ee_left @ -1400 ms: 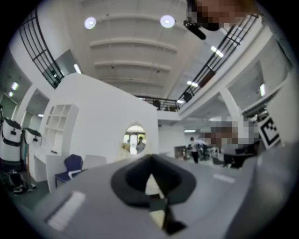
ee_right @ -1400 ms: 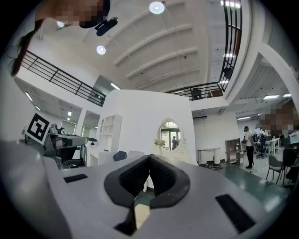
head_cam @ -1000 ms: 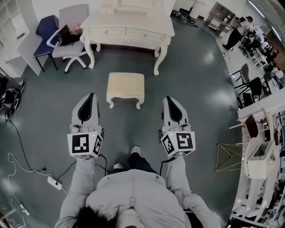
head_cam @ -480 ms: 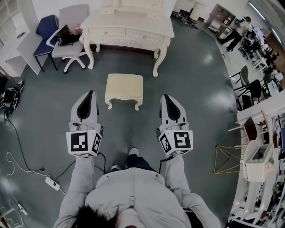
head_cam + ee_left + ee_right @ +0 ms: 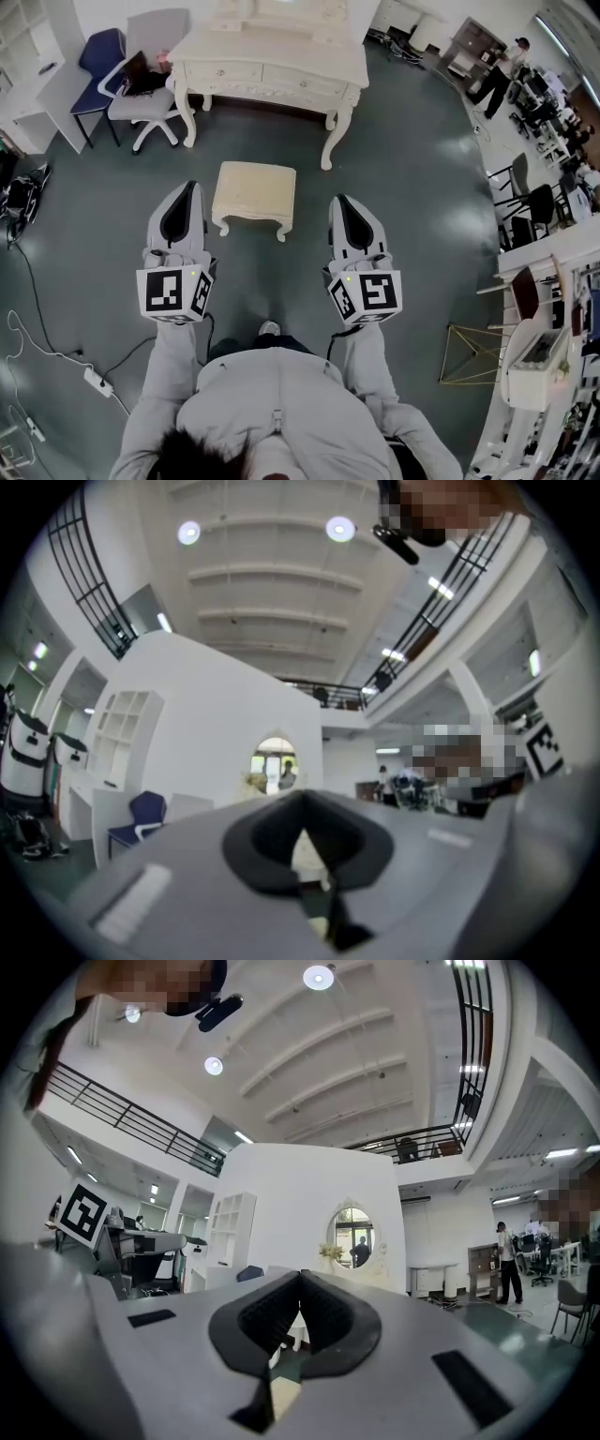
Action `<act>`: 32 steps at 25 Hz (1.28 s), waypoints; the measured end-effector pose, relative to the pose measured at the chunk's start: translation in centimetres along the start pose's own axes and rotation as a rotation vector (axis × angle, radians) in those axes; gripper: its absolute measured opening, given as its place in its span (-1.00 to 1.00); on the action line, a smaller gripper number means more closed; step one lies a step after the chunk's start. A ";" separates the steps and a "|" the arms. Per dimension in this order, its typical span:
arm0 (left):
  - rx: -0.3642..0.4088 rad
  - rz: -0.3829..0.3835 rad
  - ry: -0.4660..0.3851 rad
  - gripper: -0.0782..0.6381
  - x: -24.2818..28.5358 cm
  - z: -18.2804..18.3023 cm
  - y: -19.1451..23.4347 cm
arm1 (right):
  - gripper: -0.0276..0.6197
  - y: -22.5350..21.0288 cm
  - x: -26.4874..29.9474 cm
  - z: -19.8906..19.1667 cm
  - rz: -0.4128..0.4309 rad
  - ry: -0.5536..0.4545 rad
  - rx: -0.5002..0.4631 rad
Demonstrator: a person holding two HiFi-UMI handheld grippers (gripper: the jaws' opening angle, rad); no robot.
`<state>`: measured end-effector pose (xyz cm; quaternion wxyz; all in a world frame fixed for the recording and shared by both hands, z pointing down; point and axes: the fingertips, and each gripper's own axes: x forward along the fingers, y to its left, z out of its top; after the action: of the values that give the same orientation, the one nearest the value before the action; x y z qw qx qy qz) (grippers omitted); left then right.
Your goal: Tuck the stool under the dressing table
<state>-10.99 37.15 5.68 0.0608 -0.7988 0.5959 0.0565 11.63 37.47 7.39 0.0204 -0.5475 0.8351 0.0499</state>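
A small cream-coloured stool (image 5: pixel 253 192) with a padded rectangular top and short curved legs stands on the dark grey-green floor (image 5: pixel 394 187). It is in front of the cream-white wooden dressing table (image 5: pixel 281 52) and not under it. A strip of bare floor lies between the stool and the table's curved front legs.

The person holds both tools forward at about the same height, and the stool lies between their tips in the head view. The left gripper (image 5: pixel 190 186) points toward the table, and its tip appears just beside the left edge of the stool. The right gripper (image 5: pixel 337 199) also points toward the table. Its tip is near the right edge of the stool, with a little more floor showing between them. No contact with the stool is seen on either side.

In the left gripper view, the two dark pads of the left gripper (image 5: pixel 302 799) are pressed together, with nothing held between them. In the right gripper view, the right gripper (image 5: pixel 300 1277) is closed in the same way and is also empty. The oval mirror (image 5: pixel 352 1232) of the dressing table shows above its jaws.

A grey office chair (image 5: pixel 141 98) and a blue chair (image 5: pixel 98 56) stand to the left of the dressing table.
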 end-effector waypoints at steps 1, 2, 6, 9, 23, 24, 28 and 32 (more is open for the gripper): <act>-0.001 0.003 -0.003 -0.76 0.3 -0.1 -0.3 | -0.91 -0.4 0.2 -0.2 0.008 0.000 0.000; -0.001 0.004 -0.004 -0.76 0.7 -0.2 -0.7 | -0.91 -0.8 0.4 -0.4 0.013 0.000 0.001; 0.007 -0.003 0.011 -0.76 1.8 -0.7 -1.9 | -0.91 -2.1 1.1 -0.9 0.025 -0.003 0.020; 0.013 -0.004 0.020 -0.76 2.8 -0.9 -2.0 | -0.91 -2.7 1.9 -1.2 0.027 0.001 0.030; -0.020 -0.071 0.015 -0.76 13.3 -3.1 1.7 | -0.91 -6.0 10.7 -2.4 -0.044 0.023 0.016; -0.023 -0.077 0.015 -0.76 14.3 -3.3 2.2 | -0.91 -6.1 11.7 -2.4 -0.050 0.023 0.017; -0.025 -0.096 0.017 -0.76 18.0 -4.0 4.8 | -0.91 -6.4 16.1 -2.6 -0.065 0.023 0.022; -0.031 -0.115 0.025 -0.76 21.3 -4.6 7.2 | -0.91 -6.7 19.8 -3.0 -0.090 0.031 0.031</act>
<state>-11.78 14.23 6.57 0.0442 -0.8333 0.5486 0.0522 9.92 16.39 8.16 0.0182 -0.5850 0.8104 0.0273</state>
